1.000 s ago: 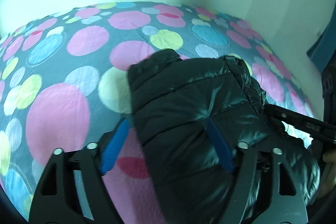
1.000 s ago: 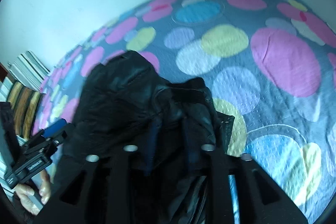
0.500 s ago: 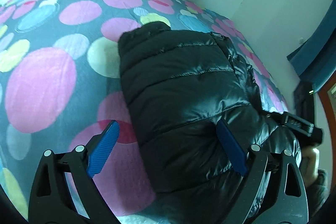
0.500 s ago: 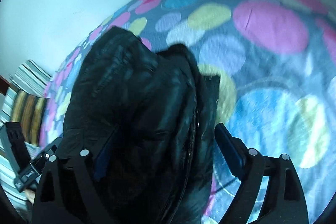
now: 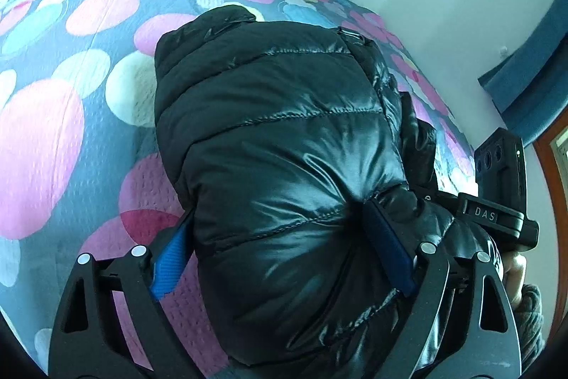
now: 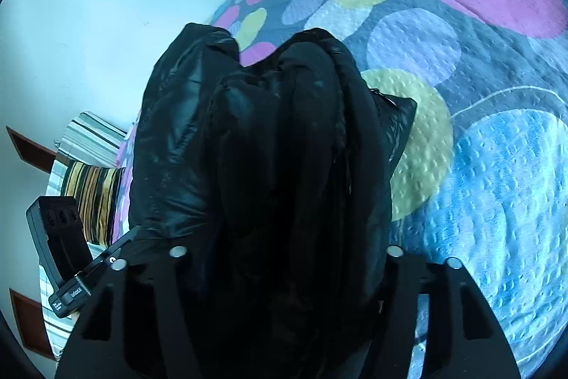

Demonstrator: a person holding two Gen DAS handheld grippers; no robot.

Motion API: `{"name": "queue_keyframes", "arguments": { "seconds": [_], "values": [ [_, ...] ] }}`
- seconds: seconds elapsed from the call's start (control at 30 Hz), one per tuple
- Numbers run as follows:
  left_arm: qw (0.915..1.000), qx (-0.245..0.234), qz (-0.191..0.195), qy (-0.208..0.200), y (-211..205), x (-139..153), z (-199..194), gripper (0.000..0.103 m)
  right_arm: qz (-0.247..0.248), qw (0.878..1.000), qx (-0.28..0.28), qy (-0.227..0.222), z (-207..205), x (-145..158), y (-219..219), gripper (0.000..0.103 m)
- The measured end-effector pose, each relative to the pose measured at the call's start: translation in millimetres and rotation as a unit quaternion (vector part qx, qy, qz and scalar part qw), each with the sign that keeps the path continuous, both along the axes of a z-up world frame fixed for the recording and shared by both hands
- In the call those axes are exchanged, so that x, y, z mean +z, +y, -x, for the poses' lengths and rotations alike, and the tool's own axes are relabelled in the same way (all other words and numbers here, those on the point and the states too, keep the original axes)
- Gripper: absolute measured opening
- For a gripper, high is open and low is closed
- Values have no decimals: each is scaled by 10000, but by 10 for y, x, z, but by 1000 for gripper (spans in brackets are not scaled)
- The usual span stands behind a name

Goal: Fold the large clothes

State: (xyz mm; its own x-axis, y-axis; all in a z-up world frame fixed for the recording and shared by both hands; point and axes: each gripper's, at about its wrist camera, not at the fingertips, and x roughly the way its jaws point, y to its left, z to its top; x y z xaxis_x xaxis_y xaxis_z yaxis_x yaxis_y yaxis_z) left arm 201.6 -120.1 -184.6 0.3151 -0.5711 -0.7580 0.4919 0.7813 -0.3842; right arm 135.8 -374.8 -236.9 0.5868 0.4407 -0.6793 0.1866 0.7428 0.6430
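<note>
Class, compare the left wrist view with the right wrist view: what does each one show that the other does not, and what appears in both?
Only the left wrist view shows the blue curtain, the blue pads of the left gripper, and the jacket's glossy quilted panel.

Only the right wrist view shows the striped pillows, the jacket's zipper edge, and the right gripper with its pads buried in fabric.

Both show the black puffer jacket bundled on the polka-dot bedspread beside a pale wall, with the opposite gripper at one edge.

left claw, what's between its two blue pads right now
A thick fold of the black puffer jacket fills the gap in the left claw, shown in the left wrist view, over the spotted bedspread.
</note>
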Motion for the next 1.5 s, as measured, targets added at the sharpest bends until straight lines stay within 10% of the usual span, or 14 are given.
{"name": "queue_keyframes", "arguments": {
  "seconds": [0.67,1.5],
  "values": [
    [9946,639,-331,-751,983,535,-315,89,-812,9912,798,-670,-837,250,986,38],
    [9921,1137,-407,-350,1558,109,-901,91,-517,9934,985,-283,-1412,-12,1466,49]
  ]
}}
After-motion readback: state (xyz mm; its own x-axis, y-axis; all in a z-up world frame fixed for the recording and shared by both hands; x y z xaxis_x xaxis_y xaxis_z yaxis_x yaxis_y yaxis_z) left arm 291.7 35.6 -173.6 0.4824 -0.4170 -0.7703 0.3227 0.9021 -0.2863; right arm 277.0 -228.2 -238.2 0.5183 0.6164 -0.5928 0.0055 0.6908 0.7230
